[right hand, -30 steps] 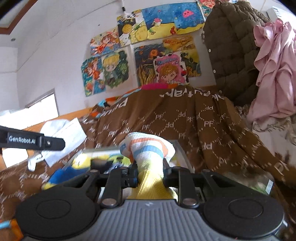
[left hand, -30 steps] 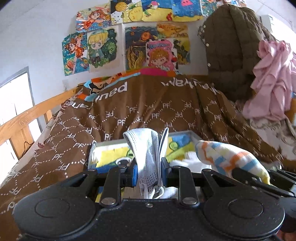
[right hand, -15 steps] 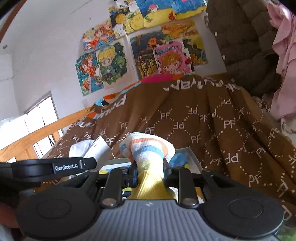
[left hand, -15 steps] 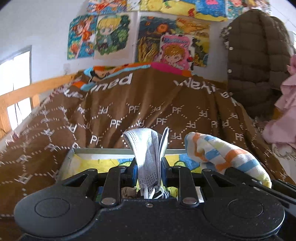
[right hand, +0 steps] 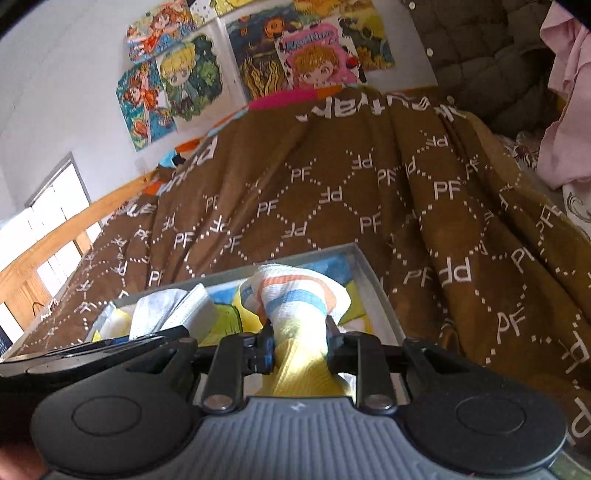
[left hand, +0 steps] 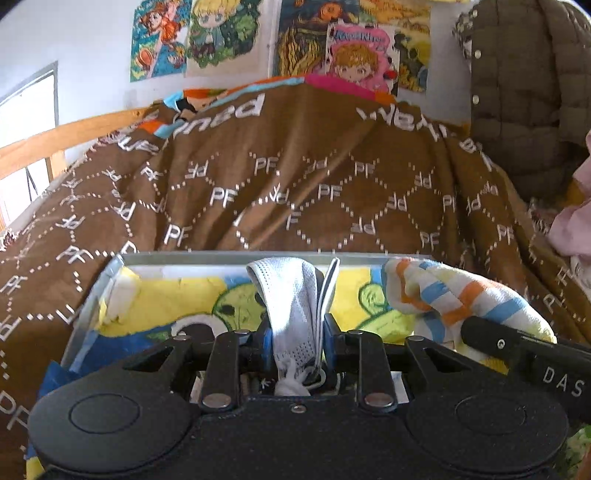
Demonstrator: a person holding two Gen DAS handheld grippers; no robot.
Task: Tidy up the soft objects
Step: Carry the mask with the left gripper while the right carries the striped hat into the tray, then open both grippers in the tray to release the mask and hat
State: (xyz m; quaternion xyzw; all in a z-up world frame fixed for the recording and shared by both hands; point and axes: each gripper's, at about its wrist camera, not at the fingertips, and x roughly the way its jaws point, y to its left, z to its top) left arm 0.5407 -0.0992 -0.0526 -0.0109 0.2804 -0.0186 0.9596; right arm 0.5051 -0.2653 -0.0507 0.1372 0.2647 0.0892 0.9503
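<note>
My left gripper [left hand: 297, 339] is shut on a white mesh face mask [left hand: 291, 299] and holds it over a grey box [left hand: 229, 255] lined with a yellow, blue and green cartoon cloth [left hand: 177, 299]. My right gripper [right hand: 299, 343] is shut on a striped yellow, orange and blue towel [right hand: 299, 299], also above the box [right hand: 373, 280]. The towel shows at the right of the left wrist view [left hand: 454, 295], and the mask at the left of the right wrist view [right hand: 166, 314].
The box sits on a bed under a brown PF-patterned blanket [left hand: 314, 184]. A wooden bed rail [left hand: 55, 140] runs along the left. A brown quilted jacket [left hand: 524, 92] and pink clothing [right hand: 565, 110] hang at the right. Cartoon posters [left hand: 229, 33] cover the wall.
Both grippers have moved forward and down toward the box, which now fills more of each view. Each grip is unchanged.
</note>
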